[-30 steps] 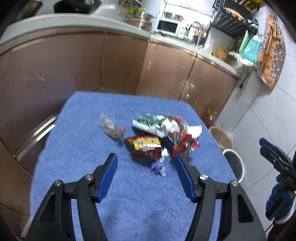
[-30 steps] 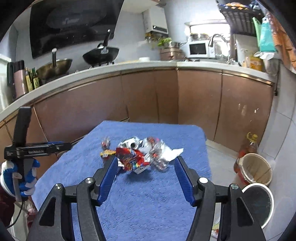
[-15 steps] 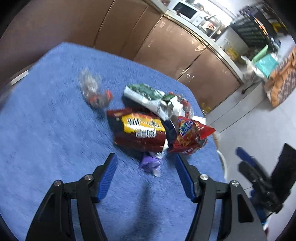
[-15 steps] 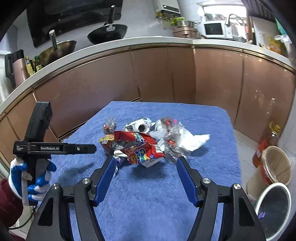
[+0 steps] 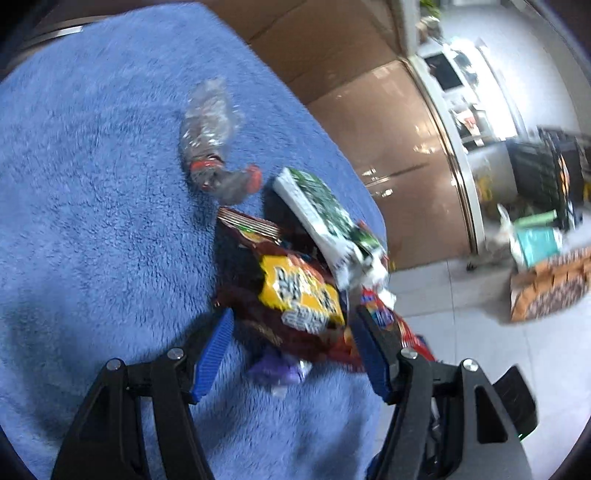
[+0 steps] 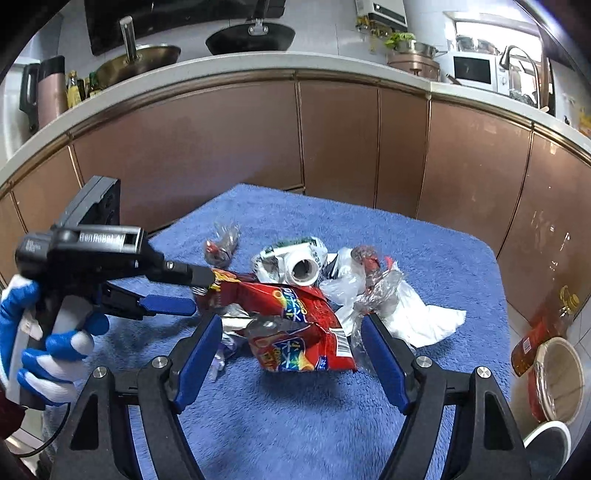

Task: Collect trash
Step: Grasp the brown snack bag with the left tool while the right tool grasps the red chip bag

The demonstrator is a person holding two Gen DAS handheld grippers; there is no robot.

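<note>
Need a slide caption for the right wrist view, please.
Right gripper, jaws opening, frames a red snack bag on the blue cloth.

Home kitchen. Curved white countertop (image 6: 258, 64) over a run of glossy copper-brown cabinet doors (image 6: 340, 144). On the counter: black wok (image 6: 251, 37), metal pan with an upright handle (image 6: 140, 62), white microwave (image 6: 476, 72), copper-coloured pot with a green plant (image 6: 412, 61), thermos jug (image 6: 50, 92) beside small bottles (image 6: 79, 88). Sink tap (image 6: 517, 59) past the microwave. White wall heater (image 6: 380, 13) mounted high. White tiled floor (image 5: 480, 332). Cooking-oil bottle (image 6: 543, 328) and 2 round bins (image 6: 557, 376) standing on the floor by the cabinets. Blue fleecy cloth (image 6: 424, 236) spread over a small table in the middle.
</note>
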